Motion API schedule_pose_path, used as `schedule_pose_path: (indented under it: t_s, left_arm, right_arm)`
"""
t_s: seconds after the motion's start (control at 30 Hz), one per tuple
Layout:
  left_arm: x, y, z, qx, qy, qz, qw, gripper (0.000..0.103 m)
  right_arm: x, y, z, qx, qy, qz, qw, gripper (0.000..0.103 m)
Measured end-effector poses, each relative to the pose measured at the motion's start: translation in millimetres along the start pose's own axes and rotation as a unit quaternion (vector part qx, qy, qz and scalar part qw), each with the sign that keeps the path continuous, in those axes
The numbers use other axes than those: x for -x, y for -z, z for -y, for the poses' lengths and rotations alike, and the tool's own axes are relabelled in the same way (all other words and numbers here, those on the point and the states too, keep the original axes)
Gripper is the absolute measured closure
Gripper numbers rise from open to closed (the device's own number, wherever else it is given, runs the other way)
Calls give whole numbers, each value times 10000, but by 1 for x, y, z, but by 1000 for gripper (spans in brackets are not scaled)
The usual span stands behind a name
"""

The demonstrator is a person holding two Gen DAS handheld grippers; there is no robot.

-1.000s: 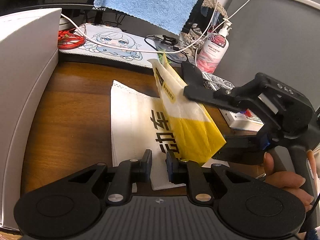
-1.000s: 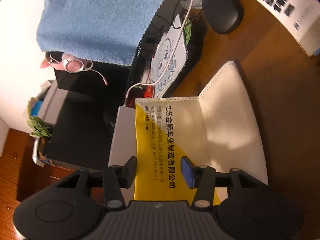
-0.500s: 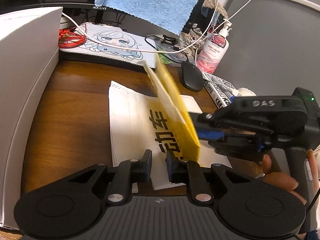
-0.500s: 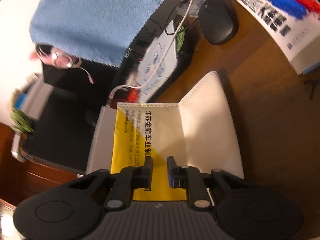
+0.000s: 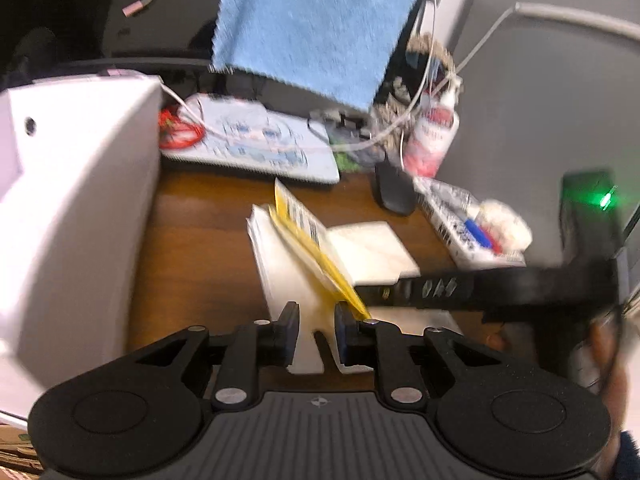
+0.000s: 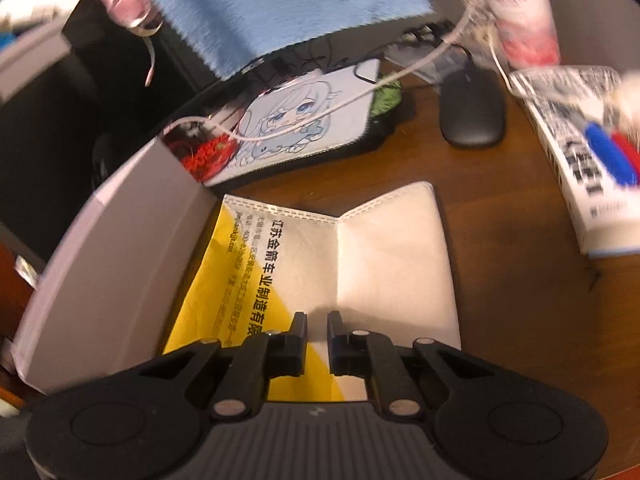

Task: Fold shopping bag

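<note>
On the wooden desk, going from the left, a tall white box is standing along the left edge, and the shopping bag is lying just right of it, near the middle. The bag is white, with a yellow corner and a line of black printed characters. In the right wrist view it is sitting half folded: the right panel is lying flat on the wood while the left, printed panel is tilting up from the crease and leaning toward the box.

The left gripper is hovering at the near edge of the bag with its fingers a little apart; white fabric is showing in the gap, and whether they are pinching it cannot be told. The right gripper is reaching in from the right, and in the left wrist view it is appearing as a blurred black bar meeting the raised yellow flap. Its fingers are standing close together with a narrow gap over the near edge of the bag; whether they are gripping the fabric cannot be told.

Farther back, a mouse pad with a cartoon figure is lying beyond the bag, a black mouse is sitting to its right, and a blue towel is hanging above them. At the far right a printed box is resting on the desk.
</note>
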State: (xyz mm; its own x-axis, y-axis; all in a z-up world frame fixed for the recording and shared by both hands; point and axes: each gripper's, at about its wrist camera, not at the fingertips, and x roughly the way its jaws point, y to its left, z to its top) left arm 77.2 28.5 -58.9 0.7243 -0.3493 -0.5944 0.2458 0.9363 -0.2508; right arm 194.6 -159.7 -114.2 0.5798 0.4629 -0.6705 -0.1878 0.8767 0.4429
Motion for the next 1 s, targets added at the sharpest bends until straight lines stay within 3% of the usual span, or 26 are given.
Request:
schedule_pose_path:
  t_s: [0.2, 0.33, 0.53, 1.0]
  left_arm:
    - [15, -25, -2, 9, 204, 320, 9993, 86]
    - [-29, -35, 3, -34, 363, -92, 9993, 86]
    - [-83, -22, -4, 211, 456, -814, 9954, 86]
    - [-83, -14, -17, 372, 739, -811, 9933, 86]
  right_arm:
    - [10, 9, -18, 529, 386, -60, 9978, 96]
    - [16, 13, -16, 454, 350, -93, 9983, 96]
    - [24, 16, -7, 311, 187, -162, 9992, 96]
    - [30, 17, -2, 391, 449, -39, 9982, 89]
